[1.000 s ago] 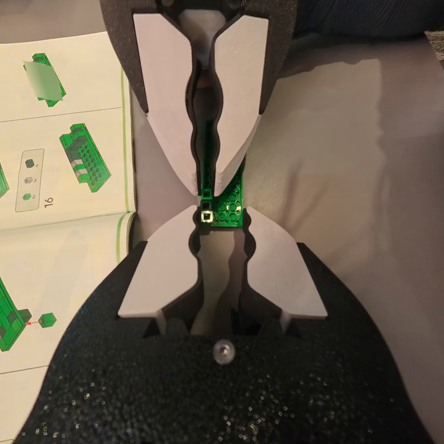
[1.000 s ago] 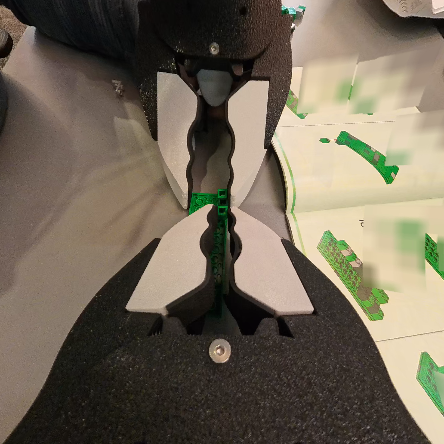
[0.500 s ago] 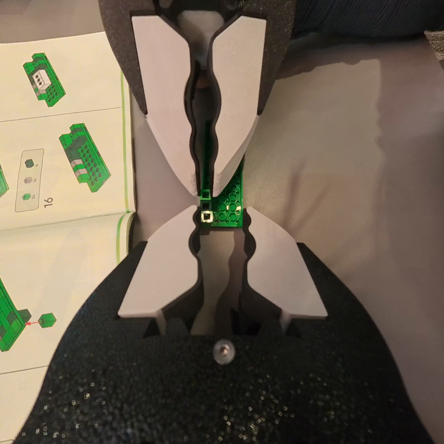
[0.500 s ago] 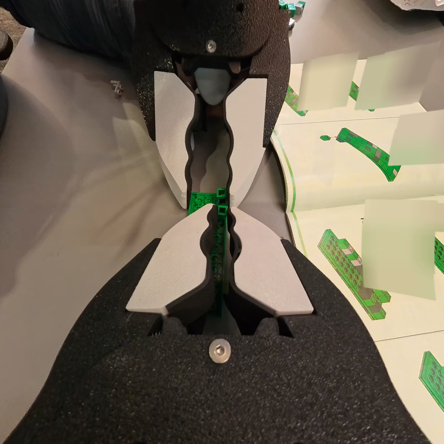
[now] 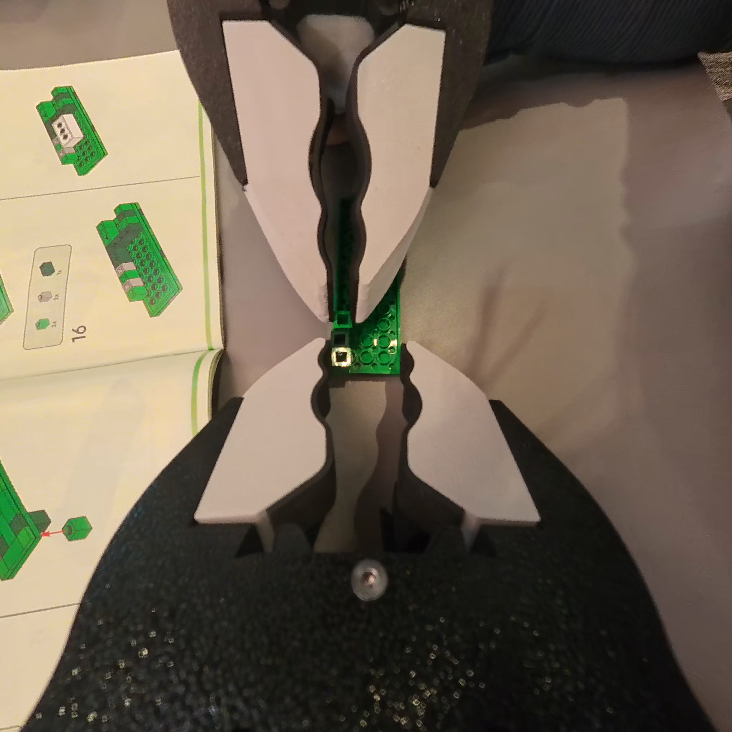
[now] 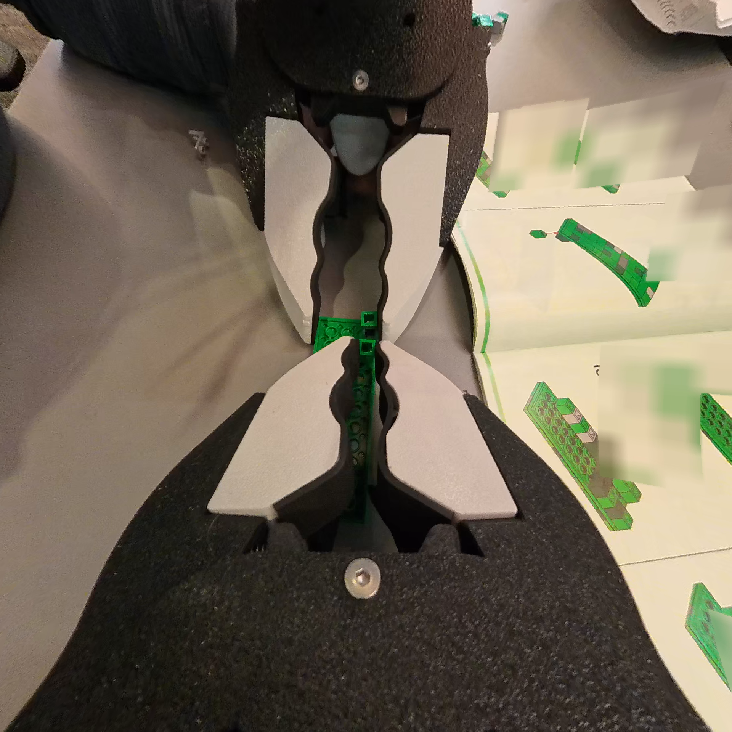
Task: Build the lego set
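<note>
Both claws meet at green plate (image 5: pixel 382 344) — booklet (image 5: pixel 107 245) beside; table (image 5: pixel 554 317) underneath.

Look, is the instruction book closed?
No, the instruction book lies open on the table, showing pages with green brick drawings beside the left gripper.

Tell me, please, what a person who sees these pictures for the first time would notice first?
First, the bright green lego plate, clamped edge-on between the right tongs at the centre. The left tongs face them tip to tip, open around the plate's other end, where small square pieces sit. Beside them an open instruction booklet with green diagrams lies on the grey table.
</note>
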`<state>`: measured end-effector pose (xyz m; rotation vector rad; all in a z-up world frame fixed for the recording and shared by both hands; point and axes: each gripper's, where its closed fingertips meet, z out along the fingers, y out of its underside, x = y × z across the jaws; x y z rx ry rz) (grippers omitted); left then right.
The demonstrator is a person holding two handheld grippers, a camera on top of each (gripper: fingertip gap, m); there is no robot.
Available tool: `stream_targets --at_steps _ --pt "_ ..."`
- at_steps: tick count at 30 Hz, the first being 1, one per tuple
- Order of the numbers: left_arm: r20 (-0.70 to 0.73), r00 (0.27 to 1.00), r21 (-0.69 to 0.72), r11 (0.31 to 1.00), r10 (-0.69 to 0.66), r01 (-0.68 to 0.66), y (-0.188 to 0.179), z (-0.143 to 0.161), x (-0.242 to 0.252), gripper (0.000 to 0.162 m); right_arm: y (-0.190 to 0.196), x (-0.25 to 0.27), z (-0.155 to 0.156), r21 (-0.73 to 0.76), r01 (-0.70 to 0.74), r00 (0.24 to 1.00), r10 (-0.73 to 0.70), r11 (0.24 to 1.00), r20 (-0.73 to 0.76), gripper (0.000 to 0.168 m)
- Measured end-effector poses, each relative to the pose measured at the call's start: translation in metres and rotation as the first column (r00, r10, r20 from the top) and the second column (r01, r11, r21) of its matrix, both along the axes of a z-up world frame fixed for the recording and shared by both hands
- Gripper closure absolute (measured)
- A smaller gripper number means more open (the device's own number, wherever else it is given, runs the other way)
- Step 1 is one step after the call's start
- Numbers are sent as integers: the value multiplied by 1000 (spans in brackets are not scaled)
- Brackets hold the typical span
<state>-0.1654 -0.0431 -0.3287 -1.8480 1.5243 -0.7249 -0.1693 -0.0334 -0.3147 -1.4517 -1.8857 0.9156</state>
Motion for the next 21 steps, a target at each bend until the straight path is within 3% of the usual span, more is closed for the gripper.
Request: stream_targets --at_steps 21 --pt "1 1000 -4 1000 -1 1 0 0 0 129 2 0 0 4 21 1000 -21 1000 -2 160"
